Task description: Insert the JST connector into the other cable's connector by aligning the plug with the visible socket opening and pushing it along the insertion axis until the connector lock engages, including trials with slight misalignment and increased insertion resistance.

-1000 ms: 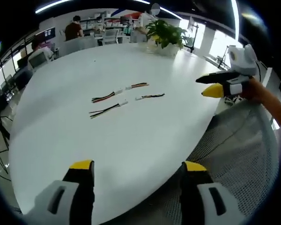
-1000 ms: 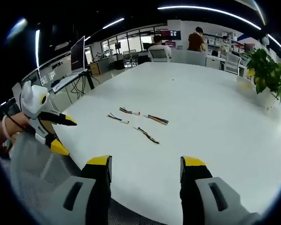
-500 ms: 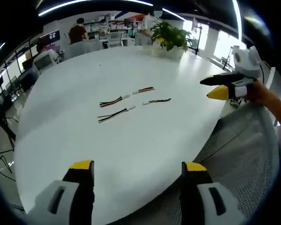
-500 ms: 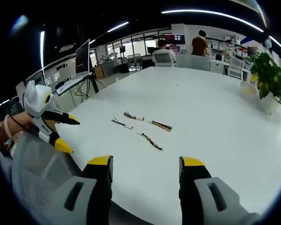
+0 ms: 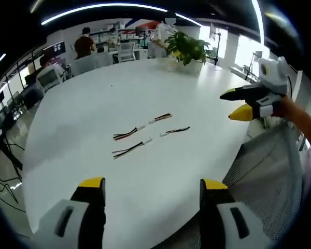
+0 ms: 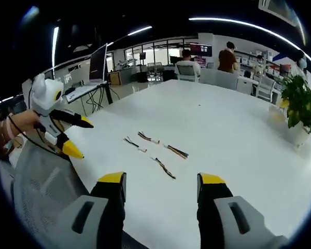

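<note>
While both grippers hang above the near edge of the white table (image 5: 83, 129), neither holds anything. At 6 o'clock in the left gripper view the left gripper (image 5: 150, 189) has its yellow-tipped jaws spread wide with only tabletop between them; the right gripper (image 6: 158, 187) stands the same way at 6 o'clock in the right gripper view. A grey mesh chair back (image 5: 272, 176) lies at 4 o'clock of the left gripper view. Further out, near the table's middle, four short cables with white JST connectors (image 5: 142, 129) lie in two loose rows, ends near each other but unmated; in the right gripper view they sit at 12 o'clock of the jaws. Beyond, a potted plant (image 5: 186, 49) stands at the far rim, at 1 o'clock. Seated people (image 6: 186, 57) and desks are behind.
</note>
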Motion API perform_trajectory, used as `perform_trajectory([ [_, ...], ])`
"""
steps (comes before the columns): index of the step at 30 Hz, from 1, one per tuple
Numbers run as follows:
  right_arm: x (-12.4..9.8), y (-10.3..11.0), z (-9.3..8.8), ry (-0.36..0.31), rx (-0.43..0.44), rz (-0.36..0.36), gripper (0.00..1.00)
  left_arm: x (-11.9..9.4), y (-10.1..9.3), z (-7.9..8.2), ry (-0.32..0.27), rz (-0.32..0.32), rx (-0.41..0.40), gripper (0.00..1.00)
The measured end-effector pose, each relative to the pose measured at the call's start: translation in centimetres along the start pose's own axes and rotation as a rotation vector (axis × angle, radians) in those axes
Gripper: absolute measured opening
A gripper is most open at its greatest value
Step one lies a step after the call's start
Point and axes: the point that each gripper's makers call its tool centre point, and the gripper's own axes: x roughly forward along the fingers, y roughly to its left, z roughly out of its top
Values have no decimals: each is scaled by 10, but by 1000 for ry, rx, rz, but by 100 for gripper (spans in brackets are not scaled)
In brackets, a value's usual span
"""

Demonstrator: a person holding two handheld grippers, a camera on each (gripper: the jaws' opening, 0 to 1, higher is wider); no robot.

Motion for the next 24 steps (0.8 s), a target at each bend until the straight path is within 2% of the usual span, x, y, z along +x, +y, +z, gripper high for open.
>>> perform_trajectory([
  [7, 1, -15, 26, -39, -45, -19, 53, 0, 15, 34, -52, 38, 101, 70],
  [8, 2, -16, 29, -40, -54, -20, 53, 3, 17, 34, -43, 44, 128, 69],
  [11, 4, -23, 39, -52, -69, -34, 54, 7, 17, 34, -25, 34, 138, 69],
  [19, 8, -35, 64, -72, -144, -39, 53, 10, 20, 53, -62, 9, 152, 69],
  [24, 18, -39, 69, -72, -187, -35, 52, 13, 27, 68, -85, 10, 183, 69],
])
